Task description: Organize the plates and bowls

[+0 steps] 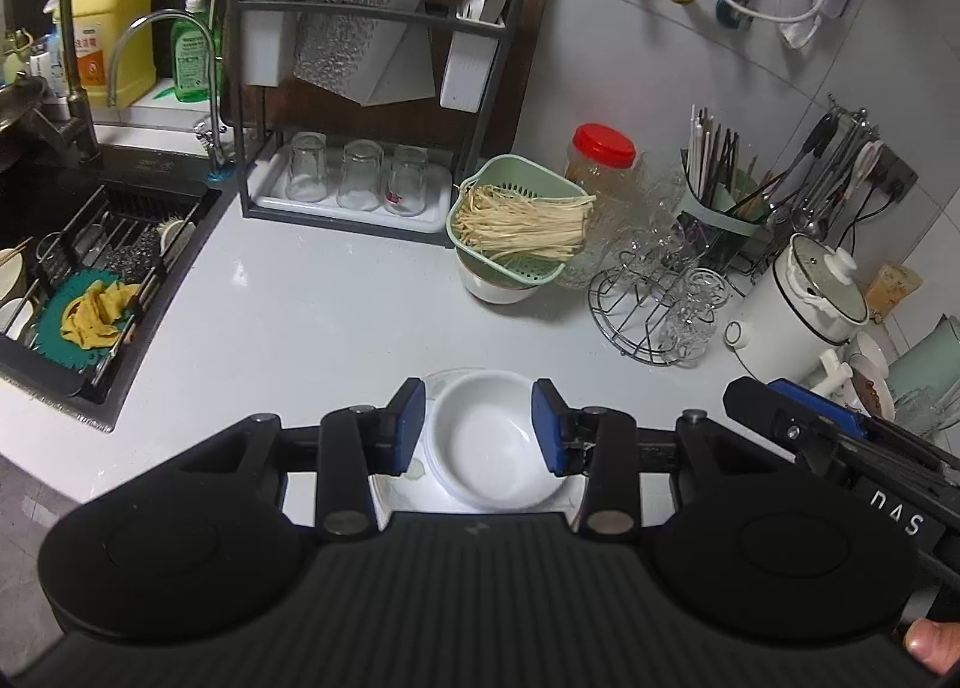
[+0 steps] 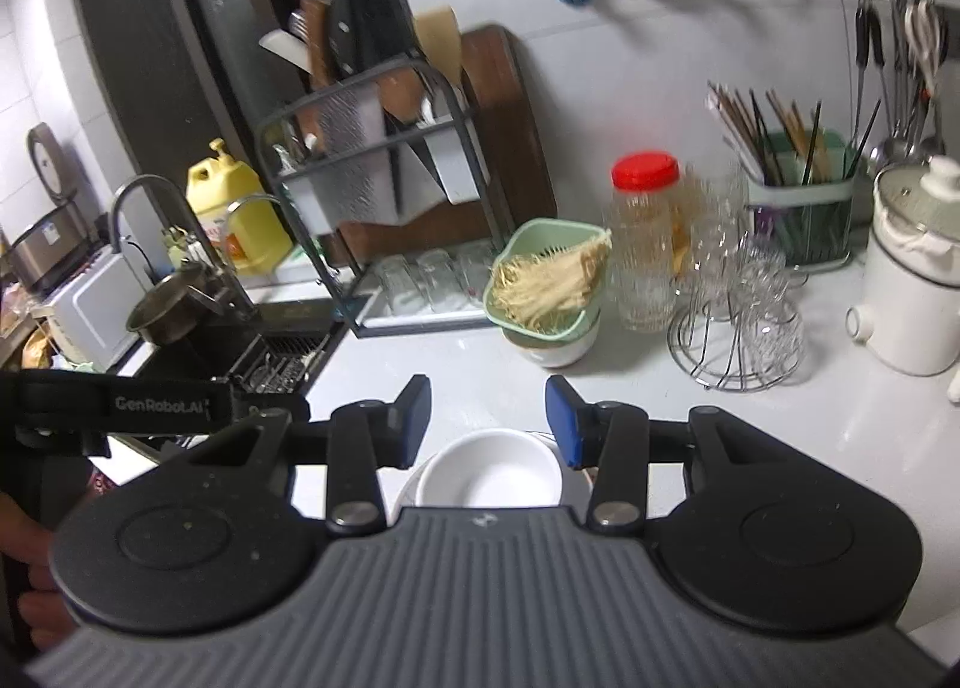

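We hold the left tongs (image 1: 479, 427) and right tongs (image 2: 489, 419) part open and empty above the bowl (image 1: 489, 442) stacked on the plate (image 1: 396, 487), near the colander (image 1: 516, 226), which a careless swing could topple.

Around the stacked white bowl (image 1: 486, 442) the countertop (image 1: 312, 328) lies bare to its left, up to the sink (image 1: 90, 280) edge, and behind it as far as the green colander of noodles (image 1: 516, 220). Right of the bowl, the wire glass stand (image 1: 654, 298) and white pot (image 1: 804, 310) crowd the way. The dish rack (image 1: 360, 87) blocks the back wall.
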A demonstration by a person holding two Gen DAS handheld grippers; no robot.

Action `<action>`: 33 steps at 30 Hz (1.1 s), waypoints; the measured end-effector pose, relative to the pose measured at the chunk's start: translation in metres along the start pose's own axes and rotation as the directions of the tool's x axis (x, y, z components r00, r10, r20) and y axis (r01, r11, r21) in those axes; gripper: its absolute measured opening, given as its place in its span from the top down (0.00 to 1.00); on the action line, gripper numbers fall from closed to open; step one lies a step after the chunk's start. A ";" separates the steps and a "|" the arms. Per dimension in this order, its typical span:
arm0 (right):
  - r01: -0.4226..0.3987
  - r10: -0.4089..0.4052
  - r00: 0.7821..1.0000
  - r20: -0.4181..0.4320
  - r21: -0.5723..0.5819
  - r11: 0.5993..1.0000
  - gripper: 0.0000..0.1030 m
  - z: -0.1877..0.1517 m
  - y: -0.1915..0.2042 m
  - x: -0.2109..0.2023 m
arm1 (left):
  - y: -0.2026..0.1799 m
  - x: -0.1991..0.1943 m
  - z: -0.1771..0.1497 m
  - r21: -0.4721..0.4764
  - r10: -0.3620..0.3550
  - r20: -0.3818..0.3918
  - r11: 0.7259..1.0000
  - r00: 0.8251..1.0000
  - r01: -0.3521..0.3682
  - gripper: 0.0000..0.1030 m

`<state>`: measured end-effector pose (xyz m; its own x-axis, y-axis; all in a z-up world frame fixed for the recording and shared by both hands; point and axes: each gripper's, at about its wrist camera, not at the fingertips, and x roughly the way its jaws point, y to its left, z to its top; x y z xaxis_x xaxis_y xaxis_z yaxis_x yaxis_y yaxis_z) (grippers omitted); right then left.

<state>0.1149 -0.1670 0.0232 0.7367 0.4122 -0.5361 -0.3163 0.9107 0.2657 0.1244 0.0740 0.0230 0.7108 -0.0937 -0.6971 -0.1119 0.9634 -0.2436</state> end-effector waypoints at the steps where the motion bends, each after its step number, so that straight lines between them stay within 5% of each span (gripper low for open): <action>1: 0.001 -0.001 1.000 0.009 -0.001 1.000 0.57 -0.003 0.002 -0.008 | -0.001 -0.007 -0.006 0.000 0.004 0.004 1.000 1.000 -0.004 0.54; 9: 0.017 -0.016 0.999 0.050 -0.013 1.000 0.56 -0.039 0.009 -0.060 | -0.008 -0.053 -0.061 0.007 0.026 0.021 1.000 0.999 -0.026 0.32; 11: 0.061 -0.060 0.996 0.062 -0.022 0.998 0.39 -0.050 0.011 -0.071 | -0.010 -0.061 -0.074 0.016 0.024 0.015 1.000 1.000 -0.024 0.29; 12: 0.072 -0.069 0.995 0.077 -0.028 0.997 0.19 -0.056 0.011 -0.076 | -0.011 -0.065 -0.081 0.020 0.025 0.010 0.999 1.000 -0.026 0.26; 13: 0.074 -0.071 0.993 0.089 -0.027 0.997 0.11 -0.062 0.010 -0.081 | -0.013 -0.069 -0.088 0.024 0.025 0.009 0.999 1.000 -0.025 0.24; 20: 0.080 -0.079 0.995 0.067 -0.001 0.997 0.08 -0.094 0.000 -0.104 | -0.020 -0.092 -0.128 0.041 0.040 0.000 0.998 0.999 -0.040 0.08; 33: 0.087 -0.088 0.993 0.079 0.018 0.996 0.08 -0.117 0.008 -0.132 | -0.017 -0.127 -0.153 0.070 0.051 0.069 0.996 0.996 -0.056 0.06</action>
<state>-0.0549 -0.2114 0.0021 0.8064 0.3270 -0.4928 -0.2402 0.9425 0.2323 -0.0701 0.0310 0.0128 0.7508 -0.0271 -0.6600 -0.1023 0.9823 -0.1567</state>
